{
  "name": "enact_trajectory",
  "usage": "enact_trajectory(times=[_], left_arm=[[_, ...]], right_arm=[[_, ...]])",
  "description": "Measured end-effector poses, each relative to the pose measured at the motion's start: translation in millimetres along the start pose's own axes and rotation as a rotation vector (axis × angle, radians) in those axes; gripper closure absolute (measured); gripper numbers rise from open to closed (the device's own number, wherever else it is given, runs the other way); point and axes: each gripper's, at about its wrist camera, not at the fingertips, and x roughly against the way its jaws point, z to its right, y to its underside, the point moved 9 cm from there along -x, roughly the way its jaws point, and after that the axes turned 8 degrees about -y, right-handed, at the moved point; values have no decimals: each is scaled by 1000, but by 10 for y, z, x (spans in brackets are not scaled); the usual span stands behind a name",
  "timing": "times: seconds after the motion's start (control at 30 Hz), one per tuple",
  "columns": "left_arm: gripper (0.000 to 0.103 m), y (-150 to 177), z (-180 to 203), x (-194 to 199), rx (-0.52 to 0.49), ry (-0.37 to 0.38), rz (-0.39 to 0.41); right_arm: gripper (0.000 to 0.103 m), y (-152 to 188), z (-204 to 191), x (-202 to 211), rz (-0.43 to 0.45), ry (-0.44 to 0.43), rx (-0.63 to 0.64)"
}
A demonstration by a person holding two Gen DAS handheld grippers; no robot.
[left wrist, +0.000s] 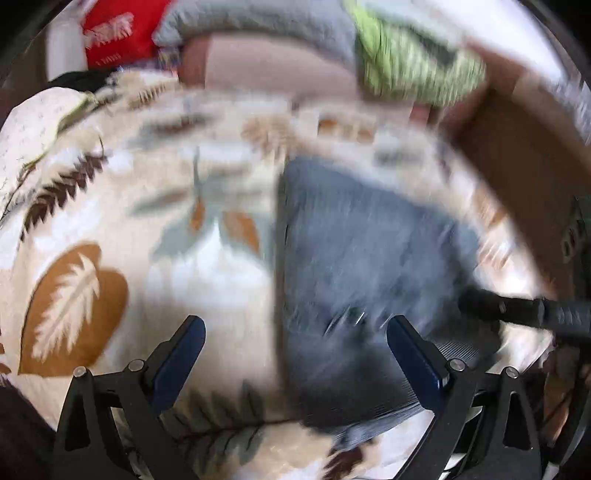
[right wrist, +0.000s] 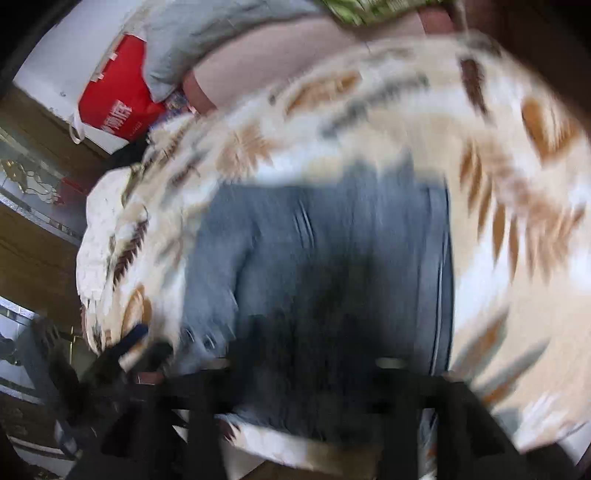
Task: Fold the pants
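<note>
Folded grey jeans (left wrist: 369, 251) sit on a leaf-print bedspread (left wrist: 74, 236), red bag (left wrist: 118, 33) behind; left gripper (left wrist: 295, 332) jaws spread empty, right gripper (right wrist: 306, 373) too blurry, can't tell.

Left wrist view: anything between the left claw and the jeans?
Nothing visible. The left claw hangs open right above the jeans on the leaf-print bedspread. The right claw's dark arm comes in from the side, clear of the gap.
</note>
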Motion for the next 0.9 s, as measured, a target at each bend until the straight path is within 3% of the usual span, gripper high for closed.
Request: enact_trajectory(times=[0.03,0.07,0.13,0.27,0.33,0.43,0.67,0.77,0.9], left_arm=[[4,71,44,-102,-28,-19,-24],[4,66,39,-91,-12,-21,9],[4,42,30,-35,1,-29,3],[4,-51,-5,166,15,-50,56],[4,-41,-32,140,19,-61,41],[4,36,-42,8,19,-60,-13],[4,11,-42,43,13,-71,-13],[4,22,-38,22,17,-65,-20],[4,27,-54,26,21,-63,-19]], right_arm=[[34,107,99,-133,-30,17,5],[34,133,86,-144,6,42,72],[34,146,-25,-65,11,92,132],[34,84,-75,258,105,46,122],[34,151,11,360,146,34,104],[34,406,248,68,38,44,87],[34,287,107,294,124,41,103],[34,385,197,132,70,50,92],[34,384,171,176,84,40,95]])
